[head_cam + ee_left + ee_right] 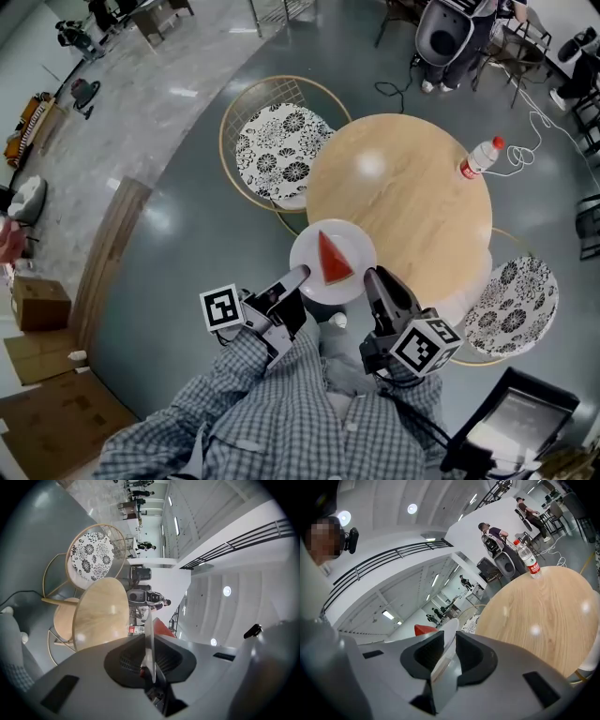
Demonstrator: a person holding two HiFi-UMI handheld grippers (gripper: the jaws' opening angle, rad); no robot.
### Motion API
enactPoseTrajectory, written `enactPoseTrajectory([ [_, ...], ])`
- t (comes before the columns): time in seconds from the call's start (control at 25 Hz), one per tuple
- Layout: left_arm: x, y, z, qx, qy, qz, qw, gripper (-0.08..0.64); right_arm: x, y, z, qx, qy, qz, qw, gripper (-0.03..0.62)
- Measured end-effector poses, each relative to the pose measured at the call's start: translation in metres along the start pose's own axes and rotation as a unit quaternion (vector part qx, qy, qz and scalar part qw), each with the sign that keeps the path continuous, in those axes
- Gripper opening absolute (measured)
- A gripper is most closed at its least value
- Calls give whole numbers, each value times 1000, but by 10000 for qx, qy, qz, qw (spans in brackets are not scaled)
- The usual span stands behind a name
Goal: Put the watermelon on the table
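Watermelon slice [333,259], red and wedge-shaped, lies on a white plate [309,281] carried between two hand-held grippers. Left gripper [302,274] is clenched on the plate's left rim, and right gripper [372,277] is clenched on its right rim. The plate hangs at the near edge of a round wooden table [412,197], not clearly set down. If one side lifts higher, the plate would tilt and the slice could slide off. Letting go this close to the edge could tip the plate to the floor.
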State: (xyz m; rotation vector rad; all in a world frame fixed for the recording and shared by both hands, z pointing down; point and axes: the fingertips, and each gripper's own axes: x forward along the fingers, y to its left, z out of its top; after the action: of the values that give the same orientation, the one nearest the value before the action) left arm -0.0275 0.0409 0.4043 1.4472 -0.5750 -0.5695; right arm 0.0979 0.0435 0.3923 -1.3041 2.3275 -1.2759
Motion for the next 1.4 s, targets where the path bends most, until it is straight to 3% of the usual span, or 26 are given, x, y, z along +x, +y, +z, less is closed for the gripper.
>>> enactPoseTrajectory([
  [0.28, 23, 11, 24, -18, 48, 88, 9999, 43, 26, -18, 11, 43, 86, -106, 9999, 86],
  [0.8, 87, 36, 100, 80, 584, 312, 9978, 43, 101, -61, 39, 294, 139, -740, 9967, 78],
  [1.4, 145, 97, 173, 48, 1009, 522, 9935, 43, 184, -130, 39, 785, 417, -1399, 9862, 66],
])
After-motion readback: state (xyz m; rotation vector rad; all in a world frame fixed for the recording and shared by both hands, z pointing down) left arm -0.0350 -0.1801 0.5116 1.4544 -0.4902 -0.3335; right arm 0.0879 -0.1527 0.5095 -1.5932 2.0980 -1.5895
